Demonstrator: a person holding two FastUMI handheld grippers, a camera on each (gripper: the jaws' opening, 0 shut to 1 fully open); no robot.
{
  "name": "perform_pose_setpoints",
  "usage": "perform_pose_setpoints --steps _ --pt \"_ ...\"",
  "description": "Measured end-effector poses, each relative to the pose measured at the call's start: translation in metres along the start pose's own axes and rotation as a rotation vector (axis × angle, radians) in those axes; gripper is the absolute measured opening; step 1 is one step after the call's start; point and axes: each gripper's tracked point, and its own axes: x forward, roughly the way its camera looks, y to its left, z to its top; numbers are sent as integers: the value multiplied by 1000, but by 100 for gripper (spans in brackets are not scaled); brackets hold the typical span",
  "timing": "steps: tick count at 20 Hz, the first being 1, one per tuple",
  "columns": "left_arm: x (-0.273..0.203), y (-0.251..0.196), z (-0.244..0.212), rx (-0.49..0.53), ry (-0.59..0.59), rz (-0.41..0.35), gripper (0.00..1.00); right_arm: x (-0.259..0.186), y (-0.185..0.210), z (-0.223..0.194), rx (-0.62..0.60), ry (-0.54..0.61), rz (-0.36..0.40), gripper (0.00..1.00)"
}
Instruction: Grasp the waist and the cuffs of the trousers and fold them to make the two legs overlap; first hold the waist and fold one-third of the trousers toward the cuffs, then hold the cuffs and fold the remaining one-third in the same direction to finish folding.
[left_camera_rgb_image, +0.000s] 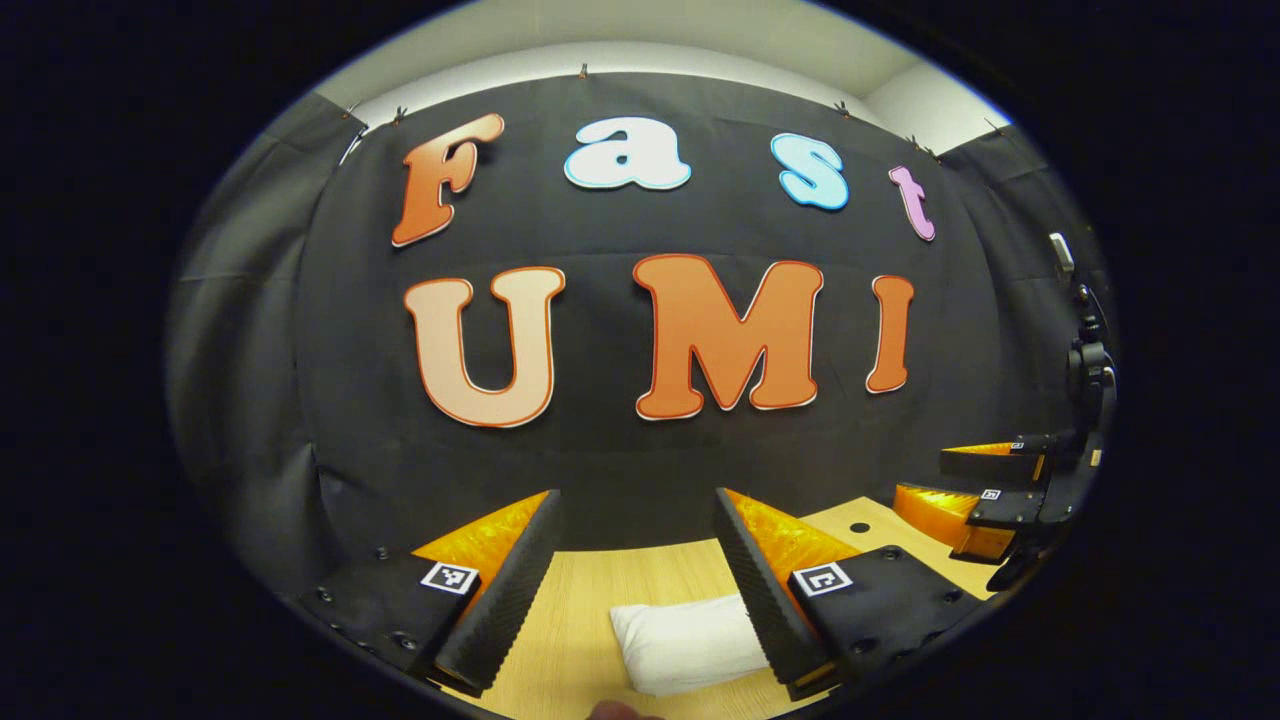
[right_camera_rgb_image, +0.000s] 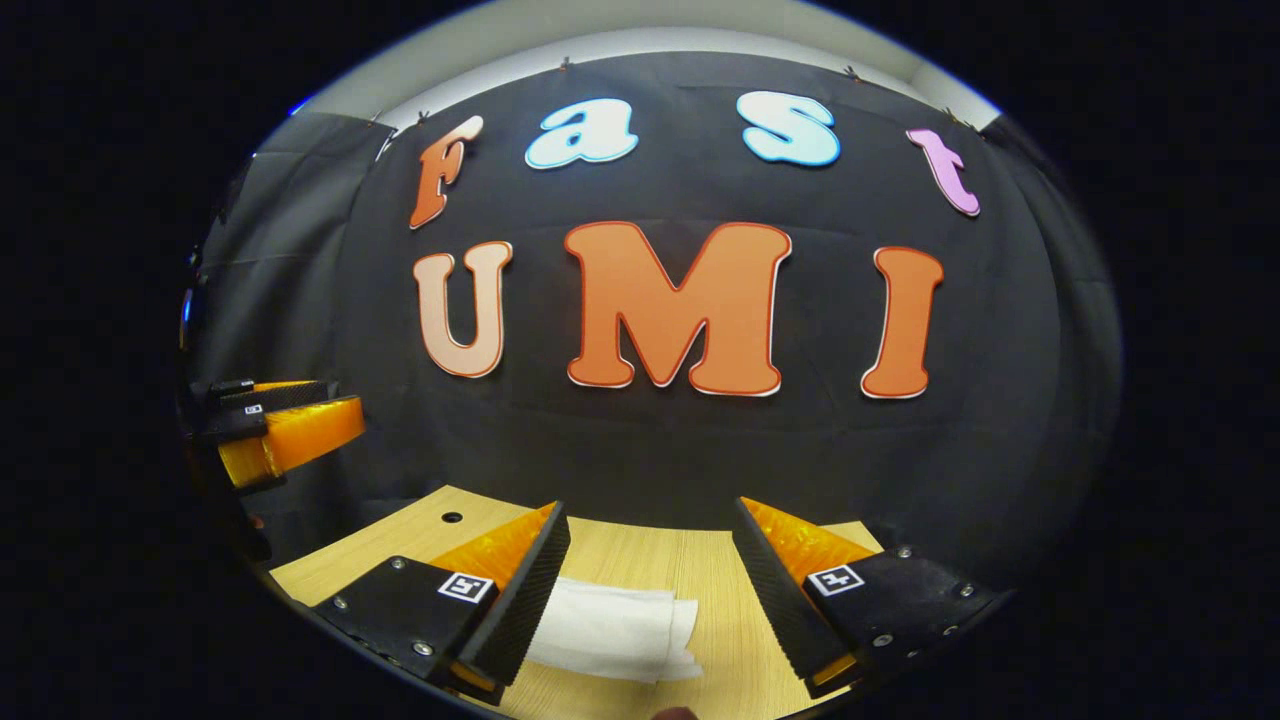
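Trousers (left_camera_rgb_image: 690, 640) lie folded small at lower centre on the table (left_camera_rgb_image: 580, 610); left gripper (left_camera_rgb_image: 632, 560) and right gripper (right_camera_rgb_image: 650, 570) both spread, empty. You look finished: just withdraw.

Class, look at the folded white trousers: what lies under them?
The trousers lie on a light wooden table, bare around them. Both the left gripper and right gripper hover open above. Anything between cloth and tabletop is covered.

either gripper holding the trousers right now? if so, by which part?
Nothing held. Left gripper and right gripper are both open above the folded white trousers on the table.
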Motion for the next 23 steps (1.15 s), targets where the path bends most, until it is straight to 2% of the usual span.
perform_pose_setpoints --steps 1,5,7,9,12,13,15,18,23 --pt "-3 4 0 -7 -10 5 100 -1 4 0 -11 0 2 98" --pt "2 5 1 -50 -59 -17 99 2 9 -4 0 18 6 99" --pt "3 6 4 -43 -70 -9 96 3 3 -5 10 20 -2 99" --pt "6 7 6 -23 -67 -5 99 4 -3 -2 18 14 -15 99" --pt "26 6 11 -6 -50 -7 96 11 -13 5 25 18 -29 99" --pt "32 2 15 -16 -46 -17 100 11 -16 7 31 17 -30 99" --pt "38 -4 32 -37 -75 -31 97 14 -19 10 46 26 -23 99" --pt "39 -8 56 4 -129 -18 100 13 -32 30 48 -30 -38 99" --pt "33 -17 41 -28 -98 -28 97 6 -45 29 23 -33 -60 99"
